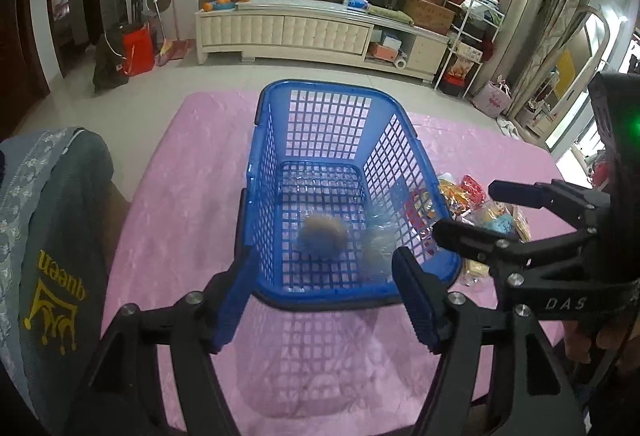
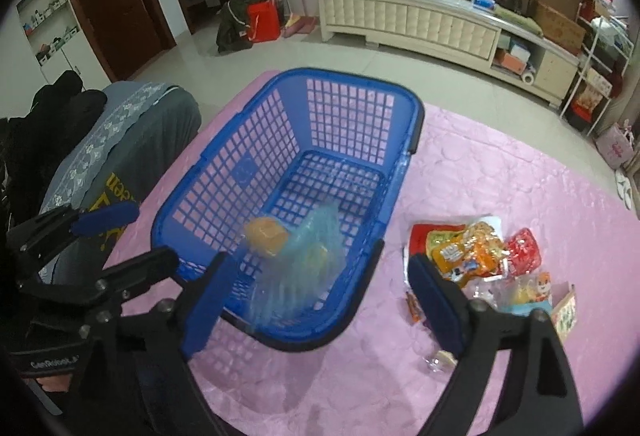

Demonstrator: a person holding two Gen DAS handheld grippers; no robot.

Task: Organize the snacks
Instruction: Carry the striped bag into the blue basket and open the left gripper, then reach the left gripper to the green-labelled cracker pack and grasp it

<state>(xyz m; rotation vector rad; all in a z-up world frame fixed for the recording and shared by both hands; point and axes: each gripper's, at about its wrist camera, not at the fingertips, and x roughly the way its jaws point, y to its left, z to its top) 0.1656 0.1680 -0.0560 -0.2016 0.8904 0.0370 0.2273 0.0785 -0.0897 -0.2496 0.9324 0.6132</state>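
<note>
A blue plastic basket (image 1: pixel 264 172) (image 2: pixel 344 72) stands on the pink tablecloth (image 1: pixel 180 176) (image 2: pixel 500 172). Inside it lies a clear bag with a brown bun (image 1: pixel 324 232) (image 2: pixel 268 232), blurred in both views. My left gripper (image 1: pixel 324 300) (image 2: pixel 128 240) hangs open over the basket's near rim with nothing between its pads. My right gripper (image 2: pixel 320 300) (image 1: pixel 480 214) is open wide above the basket's near right corner. The blurred bag shows between its fingers, and the pads do not press on it. A pile of colourful snack packets (image 2: pixel 480 256) (image 1: pixel 472 204) lies on the cloth right of the basket.
A chair draped with a grey garment (image 1: pixel 52 236) (image 2: pixel 120 140) stands at the table's left edge. Beyond the table are tiled floor and a long white cabinet (image 1: pixel 320 32) (image 2: pixel 420 20). A small box (image 2: pixel 564 312) lies by the snack pile.
</note>
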